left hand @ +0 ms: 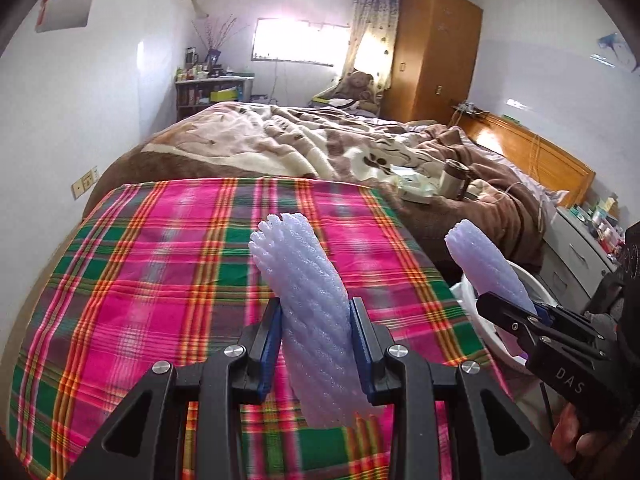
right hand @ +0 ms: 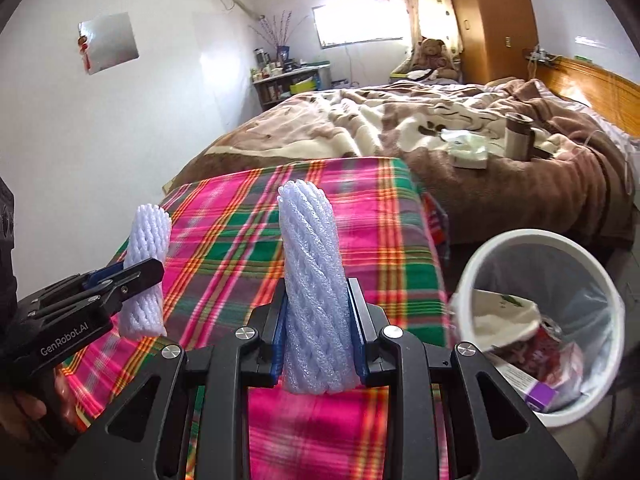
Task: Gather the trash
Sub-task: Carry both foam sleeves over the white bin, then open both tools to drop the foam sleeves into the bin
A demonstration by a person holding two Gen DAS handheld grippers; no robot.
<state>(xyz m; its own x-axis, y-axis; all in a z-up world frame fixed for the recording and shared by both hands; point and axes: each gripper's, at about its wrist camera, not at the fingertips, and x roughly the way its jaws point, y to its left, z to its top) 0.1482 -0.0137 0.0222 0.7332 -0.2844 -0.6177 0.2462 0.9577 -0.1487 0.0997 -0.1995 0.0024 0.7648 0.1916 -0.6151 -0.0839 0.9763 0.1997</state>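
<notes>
Both tools, your left (left hand: 316, 344) and right (right hand: 320, 332), each clamp a pale lilac foam net sleeve (left hand: 304, 300) (right hand: 316, 280), not yet dropped into the part-filled white plastic bin (right hand: 476, 256).

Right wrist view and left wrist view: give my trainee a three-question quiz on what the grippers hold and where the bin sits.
1. True or false: the left gripper is shut on a white foam net sleeve.
2. Multiple choice: the white plastic trash bin stands (A) on the plaid pink and green cloth, (B) on the floor to the right of the cloth, (C) on the brown blanket.
3. Fill in: the right gripper holds a second foam net sleeve standing ____.

Key: 1 true. 2 B; trash already lies inside it. 3 upright, clamped between the two blue pads.
</notes>
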